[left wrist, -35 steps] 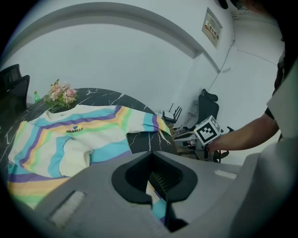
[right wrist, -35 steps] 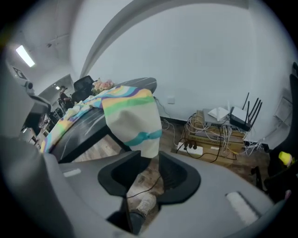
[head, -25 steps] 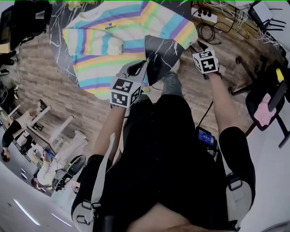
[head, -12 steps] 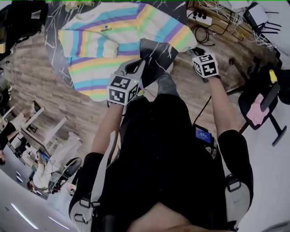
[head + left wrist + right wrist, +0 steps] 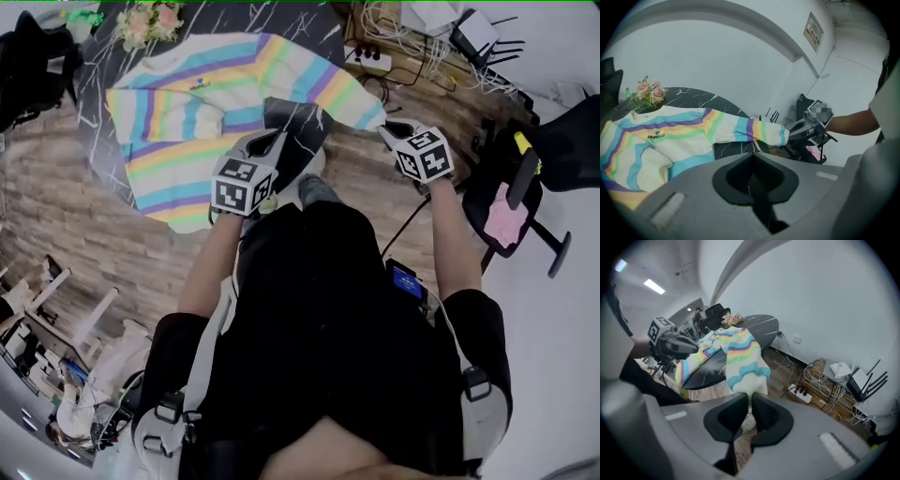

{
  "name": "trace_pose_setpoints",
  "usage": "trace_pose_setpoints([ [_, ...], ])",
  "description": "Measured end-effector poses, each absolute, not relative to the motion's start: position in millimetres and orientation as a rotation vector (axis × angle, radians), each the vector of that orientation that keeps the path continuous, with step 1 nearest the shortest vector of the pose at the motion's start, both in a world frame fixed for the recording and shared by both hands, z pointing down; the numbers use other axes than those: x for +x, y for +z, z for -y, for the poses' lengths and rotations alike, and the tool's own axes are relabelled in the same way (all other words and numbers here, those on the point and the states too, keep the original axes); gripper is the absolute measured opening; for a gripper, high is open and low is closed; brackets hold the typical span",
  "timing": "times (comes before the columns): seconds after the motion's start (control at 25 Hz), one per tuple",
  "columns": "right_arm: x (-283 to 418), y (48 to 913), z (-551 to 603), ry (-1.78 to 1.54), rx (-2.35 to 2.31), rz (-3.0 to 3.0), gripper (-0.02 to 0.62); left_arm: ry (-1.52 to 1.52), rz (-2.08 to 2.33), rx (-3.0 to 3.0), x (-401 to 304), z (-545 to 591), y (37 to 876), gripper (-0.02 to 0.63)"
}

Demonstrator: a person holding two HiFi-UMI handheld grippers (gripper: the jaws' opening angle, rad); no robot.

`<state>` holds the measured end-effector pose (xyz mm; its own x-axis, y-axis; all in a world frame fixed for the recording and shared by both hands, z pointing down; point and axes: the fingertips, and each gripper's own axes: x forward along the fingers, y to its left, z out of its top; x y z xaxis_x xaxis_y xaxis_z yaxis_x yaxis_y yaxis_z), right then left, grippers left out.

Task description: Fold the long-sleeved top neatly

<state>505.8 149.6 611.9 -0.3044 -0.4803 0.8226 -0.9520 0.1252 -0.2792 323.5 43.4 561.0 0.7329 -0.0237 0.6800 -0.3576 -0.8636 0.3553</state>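
Right gripper view: right gripper [image 5: 749,401] jaws nearly together, pinching the white sleeve cuff [image 5: 751,386] of the long-sleeved top [image 5: 736,345]; sleeve stretched out in the air past the edge of the dark marbled tabletop [image 5: 708,363]. Left gripper view: left gripper [image 5: 752,161] jaws pressed together, nothing visible between them, hovering at the near edge. Rest of the striped top spread flat on the tabletop, other sleeve folded in over the body. Flowers [image 5: 649,90] at the far rim; power strip [image 5: 801,393] on the floor.

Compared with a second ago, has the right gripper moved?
Yes. Against the table, the right gripper has pulled outward from its edge, to the right in the head view, jaws shut on the sleeve cuff.
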Motion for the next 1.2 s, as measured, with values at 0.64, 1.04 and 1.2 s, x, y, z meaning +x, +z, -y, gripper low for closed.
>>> trace_pose_setpoints([
  [0.64,370,472,9,1.044,1.428,2.206,0.028,0.799,0.415,2.461,198,19,530,0.009],
  [1.04,253,476,97,0.960,1.402,2.180,0.028,0.878,0.447,2.431,83,70,532,0.009],
  [1.2,211,479,126,0.927,1.316,2.212,0.028,0.873,0.469,2.408,52,80,536,0.010],
])
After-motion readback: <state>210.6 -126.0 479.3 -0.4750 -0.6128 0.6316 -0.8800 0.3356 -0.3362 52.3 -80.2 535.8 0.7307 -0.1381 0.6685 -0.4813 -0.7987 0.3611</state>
